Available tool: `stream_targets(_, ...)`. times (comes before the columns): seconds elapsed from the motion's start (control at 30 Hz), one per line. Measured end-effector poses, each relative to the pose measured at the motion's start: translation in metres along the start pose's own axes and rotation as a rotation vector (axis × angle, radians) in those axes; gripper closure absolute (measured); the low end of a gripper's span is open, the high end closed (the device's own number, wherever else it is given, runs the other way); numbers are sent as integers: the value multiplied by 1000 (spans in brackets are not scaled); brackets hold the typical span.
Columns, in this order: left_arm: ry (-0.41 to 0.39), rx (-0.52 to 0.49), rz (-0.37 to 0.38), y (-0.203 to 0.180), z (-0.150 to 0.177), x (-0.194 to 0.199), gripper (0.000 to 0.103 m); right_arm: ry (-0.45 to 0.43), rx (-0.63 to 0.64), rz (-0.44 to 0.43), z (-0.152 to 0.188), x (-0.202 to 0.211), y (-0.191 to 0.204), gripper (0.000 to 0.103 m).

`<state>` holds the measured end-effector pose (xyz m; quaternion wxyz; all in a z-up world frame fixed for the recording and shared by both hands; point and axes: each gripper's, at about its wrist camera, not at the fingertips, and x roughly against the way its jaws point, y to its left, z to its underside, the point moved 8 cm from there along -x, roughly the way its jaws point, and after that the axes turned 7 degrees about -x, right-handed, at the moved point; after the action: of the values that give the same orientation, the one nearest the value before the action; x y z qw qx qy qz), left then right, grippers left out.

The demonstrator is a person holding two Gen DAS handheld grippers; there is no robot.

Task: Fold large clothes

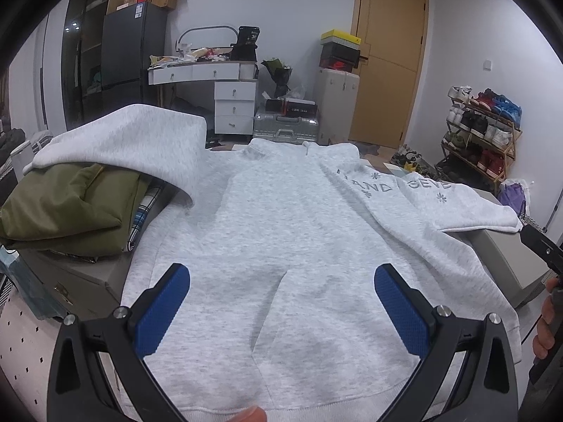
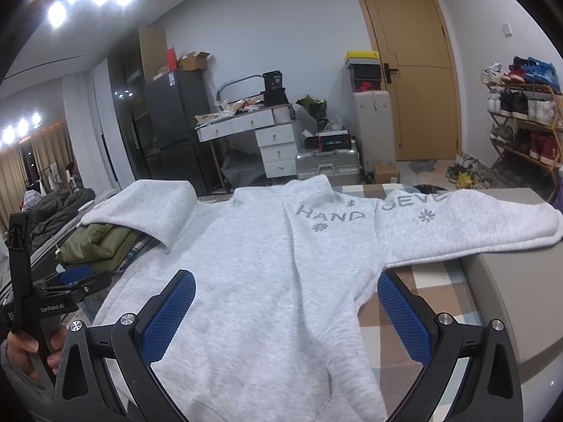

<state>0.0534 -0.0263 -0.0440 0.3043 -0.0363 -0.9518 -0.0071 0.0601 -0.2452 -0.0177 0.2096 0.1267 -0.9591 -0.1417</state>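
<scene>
A large light-grey sweatshirt [image 1: 281,218] lies spread flat, hem toward me and collar at the far end. Its left sleeve [image 1: 140,140] drapes over a pile of clothes. Its right sleeve [image 2: 457,225], with grey lettering and flower marks, stretches right onto a beige box. My left gripper [image 1: 281,302] is open and hovers over the lower middle of the body with nothing between its blue pads [image 1: 165,309]. My right gripper [image 2: 286,313] is open too, above the sweatshirt's lower right side, also empty. A hand [image 2: 21,348] holds the left gripper's handle.
A folded olive garment [image 1: 63,207] on plaid fabric sits at the left. A checkered cloth [image 2: 440,288] covers the surface, with a beige box [image 2: 510,299] on the right. Beyond are white drawers [image 1: 234,105], a silver suitcase [image 1: 285,128] and a shoe rack [image 1: 482,130].
</scene>
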Motion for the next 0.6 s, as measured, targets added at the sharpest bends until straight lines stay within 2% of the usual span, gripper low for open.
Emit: stream_targets(0.6,-14,-28,25,-5,-4,-2,1,-10,2,-1,0,9,5,0)
